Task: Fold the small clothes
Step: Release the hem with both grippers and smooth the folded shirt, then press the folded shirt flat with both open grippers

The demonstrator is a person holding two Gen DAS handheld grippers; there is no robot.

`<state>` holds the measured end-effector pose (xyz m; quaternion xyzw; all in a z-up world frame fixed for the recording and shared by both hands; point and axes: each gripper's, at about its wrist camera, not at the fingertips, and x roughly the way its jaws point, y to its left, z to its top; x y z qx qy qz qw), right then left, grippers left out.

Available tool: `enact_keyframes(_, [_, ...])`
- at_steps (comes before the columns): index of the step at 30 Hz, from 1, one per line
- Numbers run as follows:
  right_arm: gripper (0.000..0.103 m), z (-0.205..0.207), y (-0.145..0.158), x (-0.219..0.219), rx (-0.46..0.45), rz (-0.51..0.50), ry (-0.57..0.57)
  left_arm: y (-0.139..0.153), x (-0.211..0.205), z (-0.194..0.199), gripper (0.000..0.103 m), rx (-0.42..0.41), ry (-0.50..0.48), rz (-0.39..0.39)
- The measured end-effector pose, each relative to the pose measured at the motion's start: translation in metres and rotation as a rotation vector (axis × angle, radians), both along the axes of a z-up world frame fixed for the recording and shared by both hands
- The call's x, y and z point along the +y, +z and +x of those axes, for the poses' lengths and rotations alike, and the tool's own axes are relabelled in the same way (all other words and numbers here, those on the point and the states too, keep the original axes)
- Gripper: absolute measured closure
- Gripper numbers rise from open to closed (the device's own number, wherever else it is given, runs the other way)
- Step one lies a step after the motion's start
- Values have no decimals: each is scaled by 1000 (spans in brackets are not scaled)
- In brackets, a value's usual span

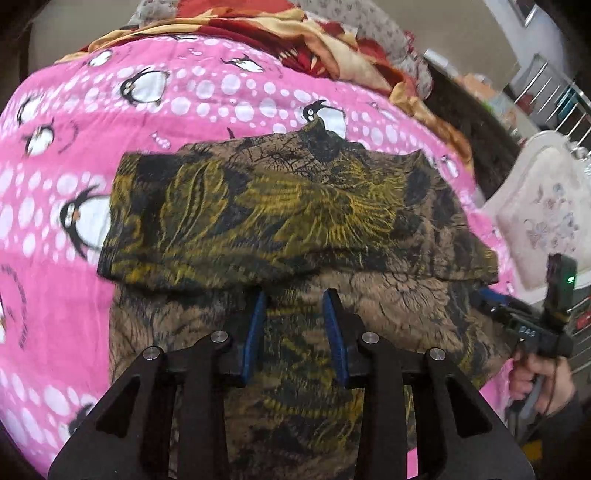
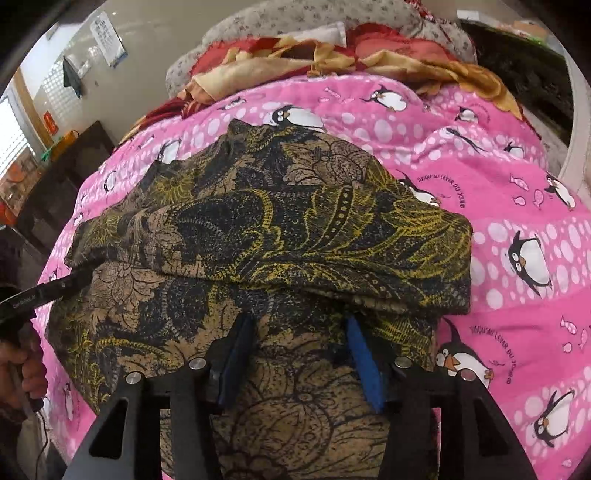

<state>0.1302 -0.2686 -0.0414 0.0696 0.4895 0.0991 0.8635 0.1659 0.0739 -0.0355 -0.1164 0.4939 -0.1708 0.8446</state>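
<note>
A brown, black and yellow patterned garment (image 1: 295, 206) lies spread on a pink penguin blanket (image 1: 184, 96). Its far part is folded back toward me in a thick band. My left gripper (image 1: 297, 295) hovers just in front of that fold's edge, jaws open, with only flat cloth below its blue pads (image 1: 258, 325). In the right wrist view the same garment (image 2: 277, 229) fills the middle. My right gripper (image 2: 299, 319) stands open at the fold's near edge with nothing pinched. Each view shows the other gripper at the garment's side, held by a hand (image 1: 535, 380).
A red and yellow blanket (image 2: 332, 55) and grey flowered bedding (image 2: 258, 22) are heaped at the back. A white embroidered cushion (image 1: 546, 214) and a metal rack (image 1: 554, 92) are off to the right. Dark furniture (image 2: 74, 158) stands by the wall on the left.
</note>
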Motion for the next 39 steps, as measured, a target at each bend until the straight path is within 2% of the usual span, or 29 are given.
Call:
enact_keyframes(3, [48, 19, 8, 1, 50, -21, -16, 12, -7, 20, 71, 2, 37, 34])
enact_keyframes(5, [48, 35, 13, -4, 74, -2, -44, 18, -3, 42, 71, -13, 71, 23])
enact_keyframes(7, [48, 56, 20, -10, 31, 44, -58, 21, 5, 66, 71, -24, 113, -3])
enact_keyframes(9, [48, 72, 35, -24, -75, 88, -103, 26, 20, 89, 71, -33, 205, 10])
enact_keyframes(12, [48, 78, 53, -43, -125, 116, -185, 32, 40, 97, 71, -19, 302, 7])
enact_keyframes(14, [48, 70, 67, -50, -171, 134, -201, 41, 46, 87, 71, -70, 319, -2])
enact_keyframes(16, [48, 61, 77, -44, -210, 112, -200, 47, 42, 75, 71, -122, 301, 16])
enact_keyframes(18, [48, 51, 80, -31, -230, 98, -194, 44, 33, 65, 71, -142, 270, -21])
enact_keyframes(21, [45, 50, 75, 0, -250, 3, -224, 34, 9, 72, 71, -144, 246, -22])
enact_keyframes(22, [34, 56, 71, 5, -243, -12, -241, 30, 3, 78, 71, -140, 243, -19])
enact_keyframes(23, [29, 62, 63, 8, -229, -19, -264, 24, 0, 86, 71, -139, 241, -14])
enact_keyframes(26, [29, 79, 26, 13, -180, -65, -285, -6, 2, 97, 71, -122, 248, 72])
enact_keyframes(27, [29, 83, 13, 10, -147, -70, -290, -12, 6, 94, 71, -131, 238, 54])
enact_keyframes(28, [29, 84, 5, 5, -136, -38, -287, -15, 15, 88, 71, -155, 228, -2])
enact_keyframes(29, [29, 82, 7, 0, -156, -4, -289, -15, 24, 85, 71, -158, 244, -54])
enact_keyframes(31, [29, 88, 4, -3, -147, -6, -262, -18, 29, 86, 71, -148, 259, -85])
enact_keyframes(35, [26, 94, 2, -5, -162, -28, -197, -16, 22, 85, 71, -155, 253, -46])
enact_keyframes(39, [21, 93, -2, -23, -168, 45, -191, -17, 21, 86, 71, -150, 251, -84])
